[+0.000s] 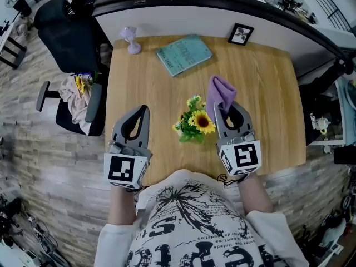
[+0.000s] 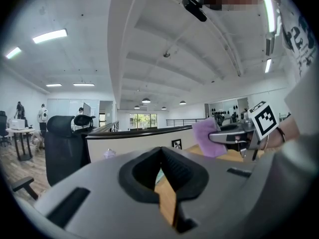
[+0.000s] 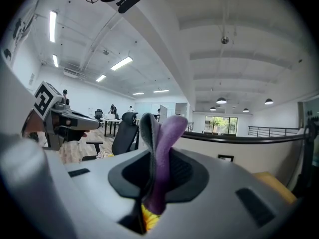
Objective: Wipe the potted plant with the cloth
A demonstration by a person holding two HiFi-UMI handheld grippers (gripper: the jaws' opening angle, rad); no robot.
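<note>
The left gripper point(image 1: 144, 111) has its jaws pressed together with nothing between them. To its right, between the two grippers, stands the potted plant point(image 1: 194, 125), sunflowers and green leaves, just left of the right gripper point(image 1: 221, 109). That gripper is clamped on a purple cloth point(image 1: 221, 92), which bunches out past its tips. Likely risk: nothing steadies the plant, so a sideways wipe could tip it or shove it toward the left gripper; the hard jaws might also crush petals. The table point(image 1: 267, 88) is pale wood, with a teal book point(image 1: 184, 54) and a small picture frame point(image 1: 241, 34) beyond the grippers, in an open office.
</note>
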